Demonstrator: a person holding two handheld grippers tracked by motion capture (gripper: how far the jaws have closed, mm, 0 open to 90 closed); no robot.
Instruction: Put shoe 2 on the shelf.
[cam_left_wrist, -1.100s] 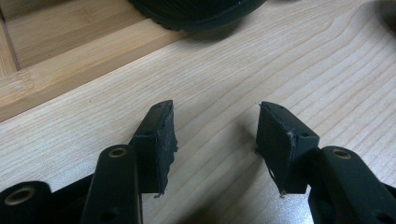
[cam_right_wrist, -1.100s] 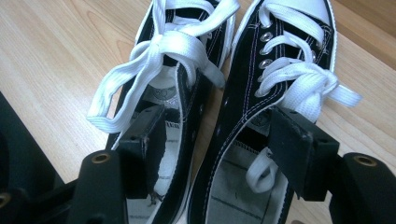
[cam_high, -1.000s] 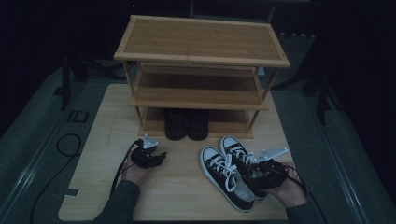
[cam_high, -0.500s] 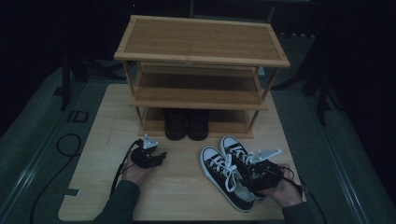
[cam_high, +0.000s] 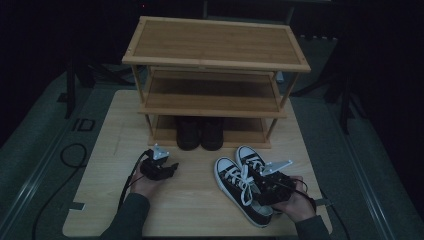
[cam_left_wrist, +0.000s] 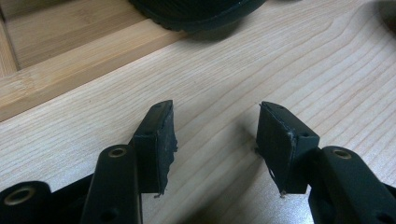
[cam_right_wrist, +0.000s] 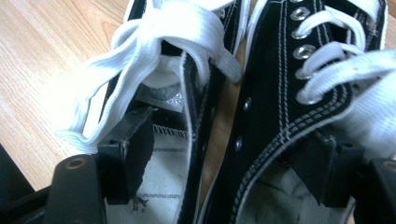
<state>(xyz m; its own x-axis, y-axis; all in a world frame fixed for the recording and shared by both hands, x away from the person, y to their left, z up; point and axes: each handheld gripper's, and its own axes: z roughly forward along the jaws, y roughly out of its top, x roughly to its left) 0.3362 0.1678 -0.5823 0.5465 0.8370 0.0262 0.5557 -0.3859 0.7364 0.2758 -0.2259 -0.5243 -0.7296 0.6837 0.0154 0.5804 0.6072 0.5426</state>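
Right gripper (cam_right_wrist: 224, 163) — one jaw sitting inside each sneaker (cam_high: 243, 190), inner walls between, apparently unpinched. Left gripper (cam_left_wrist: 215, 140) — hovering wide over table (cam_left_wrist: 224, 79), empty.

Two black-and-white sneakers (cam_high: 248, 187), two dark shoes (cam_high: 200, 133), one three-tier wooden rack (cam_high: 215, 47).

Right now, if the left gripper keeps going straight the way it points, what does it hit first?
Probably the toe of the dark shoe on the rack's bottom shelf. The left gripper, jaws open and empty, has bare table ahead until there; depth is uncertain.
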